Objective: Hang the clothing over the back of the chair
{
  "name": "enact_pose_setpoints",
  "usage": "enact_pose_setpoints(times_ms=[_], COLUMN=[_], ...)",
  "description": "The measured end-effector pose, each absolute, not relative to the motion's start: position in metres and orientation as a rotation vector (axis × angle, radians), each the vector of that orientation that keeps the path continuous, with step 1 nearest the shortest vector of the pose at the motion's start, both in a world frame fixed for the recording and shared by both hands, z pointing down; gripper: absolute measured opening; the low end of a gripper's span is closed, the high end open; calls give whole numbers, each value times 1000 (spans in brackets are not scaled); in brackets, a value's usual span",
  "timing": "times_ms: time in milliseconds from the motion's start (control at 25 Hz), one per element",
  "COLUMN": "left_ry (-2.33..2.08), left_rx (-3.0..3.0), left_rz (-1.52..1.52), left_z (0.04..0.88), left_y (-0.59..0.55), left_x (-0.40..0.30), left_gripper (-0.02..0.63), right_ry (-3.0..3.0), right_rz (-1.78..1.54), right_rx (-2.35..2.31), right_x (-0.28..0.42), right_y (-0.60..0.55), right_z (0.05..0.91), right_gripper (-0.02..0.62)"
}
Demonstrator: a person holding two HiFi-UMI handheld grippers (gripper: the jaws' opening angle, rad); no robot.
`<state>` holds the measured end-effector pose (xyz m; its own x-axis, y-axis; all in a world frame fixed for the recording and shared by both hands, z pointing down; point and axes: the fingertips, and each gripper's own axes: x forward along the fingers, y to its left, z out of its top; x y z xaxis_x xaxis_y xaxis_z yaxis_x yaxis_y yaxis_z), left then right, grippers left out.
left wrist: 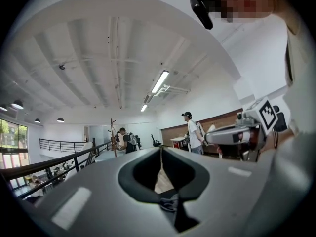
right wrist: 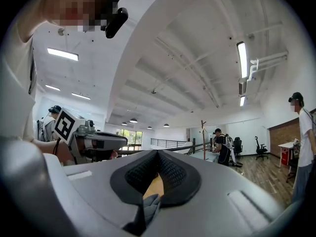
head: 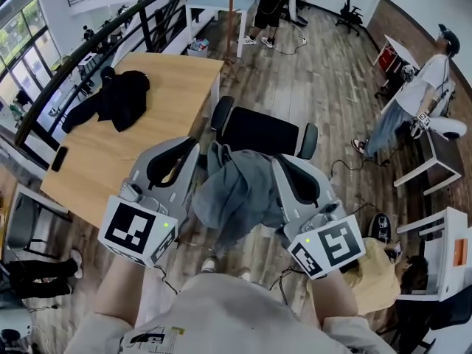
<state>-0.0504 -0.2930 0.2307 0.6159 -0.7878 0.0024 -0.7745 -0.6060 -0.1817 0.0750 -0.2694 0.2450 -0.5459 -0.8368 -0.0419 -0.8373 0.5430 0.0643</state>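
Note:
A grey piece of clothing hangs bunched between my two grippers, just in front of and above the black office chair. My left gripper is shut on its left edge, and my right gripper is shut on its right edge. Dark fabric shows pinched low between the closed jaws in the left gripper view. In the right gripper view, grey cloth sits in the same place. Both grippers point level and sit side by side. The chair's seat is hidden under the clothing.
A wooden table stands to the left with a black garment and a dark phone on it. A railing runs behind it. A person stands at the right near white desks. Another person stands at the far table.

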Motion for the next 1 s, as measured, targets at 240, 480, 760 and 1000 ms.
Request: enact_pose_setpoints(times_ms=[240, 480, 760, 1000], left_ry=[1302, 1349, 1407, 1417], left_rx=[-2686, -2689, -2696, -2749], left_rz=[-133, -105, -251, -235], left_z=[240, 248, 286, 309], left_y=[-275, -254, -244, -242], left_x=[-56, -61, -64, -64], left_gripper=[3, 3, 3, 3], right_ry=[2800, 2809, 2867, 2906], right_rz=[92, 55, 10, -60], right_rx=[-1446, -1416, -1383, -1370], right_x=[62, 52, 38, 31], right_y=[-253, -239, -229, -226], right_z=[256, 265, 288, 311], right_gripper=[0, 0, 0, 0])
